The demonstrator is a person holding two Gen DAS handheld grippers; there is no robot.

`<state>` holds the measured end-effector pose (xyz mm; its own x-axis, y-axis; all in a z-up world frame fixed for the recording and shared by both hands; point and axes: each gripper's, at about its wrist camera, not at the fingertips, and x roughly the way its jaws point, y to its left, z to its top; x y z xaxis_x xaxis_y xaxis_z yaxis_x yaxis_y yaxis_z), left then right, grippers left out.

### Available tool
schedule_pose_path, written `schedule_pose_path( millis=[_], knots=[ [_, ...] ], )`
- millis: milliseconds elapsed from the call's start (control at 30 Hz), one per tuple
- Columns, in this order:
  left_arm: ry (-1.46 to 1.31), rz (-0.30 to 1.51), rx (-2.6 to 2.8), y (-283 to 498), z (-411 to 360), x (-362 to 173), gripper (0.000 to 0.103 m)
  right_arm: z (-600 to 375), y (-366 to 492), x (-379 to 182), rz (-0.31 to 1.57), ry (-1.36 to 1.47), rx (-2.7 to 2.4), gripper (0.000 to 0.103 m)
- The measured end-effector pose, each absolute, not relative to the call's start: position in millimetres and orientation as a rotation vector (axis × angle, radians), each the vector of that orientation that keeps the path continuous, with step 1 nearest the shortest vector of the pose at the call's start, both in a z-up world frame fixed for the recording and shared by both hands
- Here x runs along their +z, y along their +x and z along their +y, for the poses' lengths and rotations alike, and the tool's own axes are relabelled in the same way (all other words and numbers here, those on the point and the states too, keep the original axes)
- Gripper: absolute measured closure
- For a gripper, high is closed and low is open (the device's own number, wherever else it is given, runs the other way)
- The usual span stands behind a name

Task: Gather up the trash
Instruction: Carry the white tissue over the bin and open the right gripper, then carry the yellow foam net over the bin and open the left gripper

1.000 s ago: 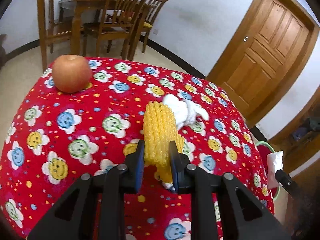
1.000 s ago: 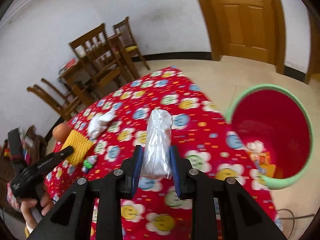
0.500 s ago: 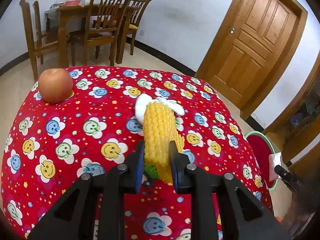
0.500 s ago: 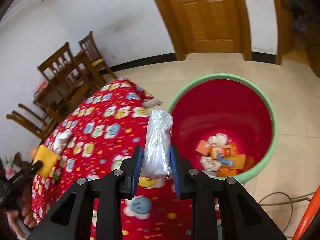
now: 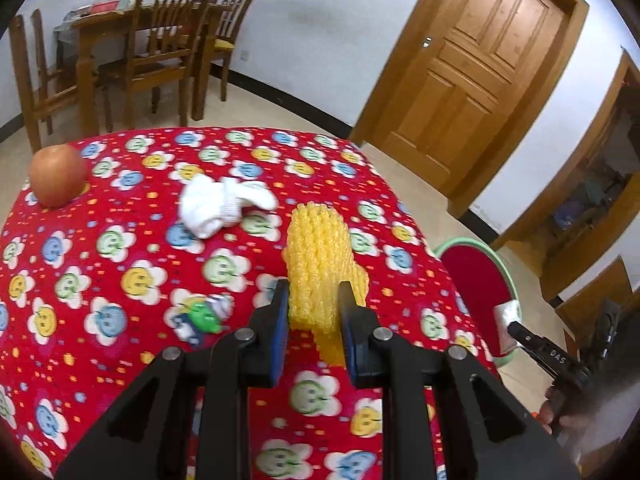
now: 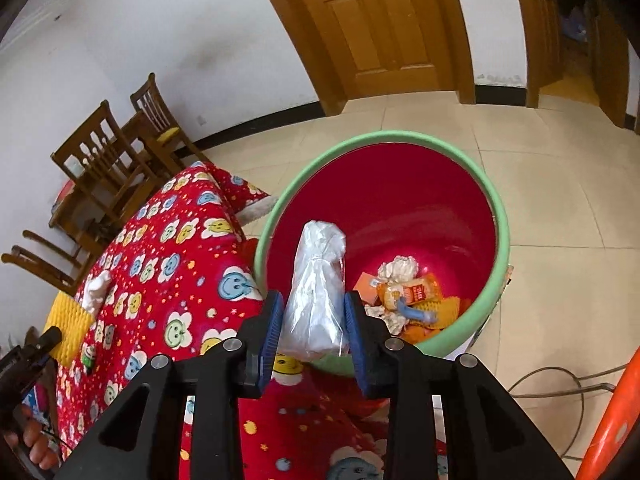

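Left gripper (image 5: 313, 312) clamped tight on the yellow foam net (image 5: 320, 264), lifted over the red tablecloth (image 5: 120, 208), bin (image 5: 476, 276) waiting at three o'clock. Carry it clear of the table edge before letting go, I'd say. Over to the right gripper (image 6: 314, 316): jaws have just been easing apart, the crumpled plastic bag (image 6: 316, 292) between them, hanging above the bin's near rim. Best nudge it toward one o'clock, over the red hollow, so it drops inside. Whether the pads press the bag, hard to say; its lower end is hidden.
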<state>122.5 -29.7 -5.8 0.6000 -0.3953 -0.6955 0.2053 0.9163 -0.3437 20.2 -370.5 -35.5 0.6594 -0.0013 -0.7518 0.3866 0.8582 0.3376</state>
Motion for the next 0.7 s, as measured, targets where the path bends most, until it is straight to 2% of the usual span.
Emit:
schedule_pose_path(
  millis=[400, 467, 700],
  knots=[
    [-0.185, 0.887, -0.459, 114.5, -93.8, -2.7, 0.080, -390.4, 9.8, -36.8, 0.803, 0.549, -0.229, 0.068],
    [-0.172, 0.891, -0.476, 113.4, -104.5, -3.2, 0.080, -393.8, 9.3, -37.5, 0.806, 0.556, -0.227, 0.064],
    [-0.136, 0.898, -0.528, 110.7, -133.8, -2.9, 0.080, -399.7, 2.4, -31.9, 0.787, 0.560, -0.222, 0.063]
  ],
)
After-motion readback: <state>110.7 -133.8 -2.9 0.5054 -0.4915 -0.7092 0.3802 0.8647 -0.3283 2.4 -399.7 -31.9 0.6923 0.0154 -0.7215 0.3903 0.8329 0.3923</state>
